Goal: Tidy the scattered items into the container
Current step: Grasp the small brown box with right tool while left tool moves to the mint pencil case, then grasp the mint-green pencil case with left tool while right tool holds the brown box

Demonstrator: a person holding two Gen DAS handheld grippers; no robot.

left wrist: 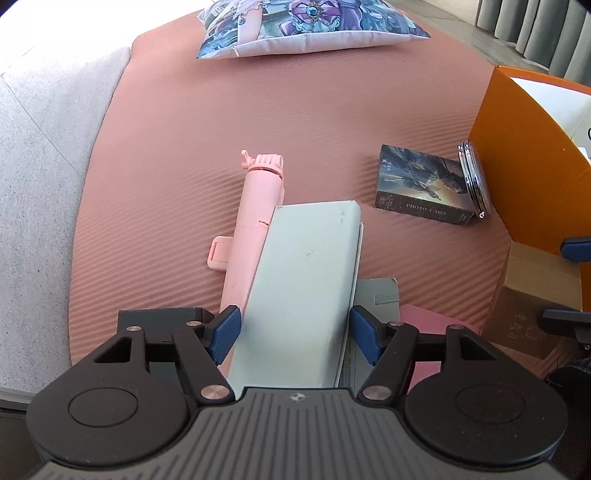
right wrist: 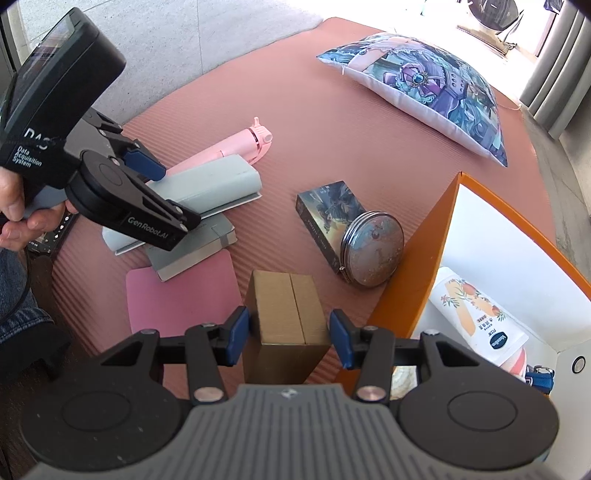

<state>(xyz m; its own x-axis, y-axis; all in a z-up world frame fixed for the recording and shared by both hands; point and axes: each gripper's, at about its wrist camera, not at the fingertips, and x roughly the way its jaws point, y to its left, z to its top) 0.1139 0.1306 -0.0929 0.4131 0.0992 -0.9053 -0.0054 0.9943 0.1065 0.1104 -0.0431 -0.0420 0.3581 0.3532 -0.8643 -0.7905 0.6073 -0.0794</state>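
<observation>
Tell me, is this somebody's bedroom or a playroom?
Probably a room at home, maybe a play corner: a ribbed pink floor mat with a cartoon-print pillow on it, grey curtains behind, and an orange storage box for the scattered things.
</observation>
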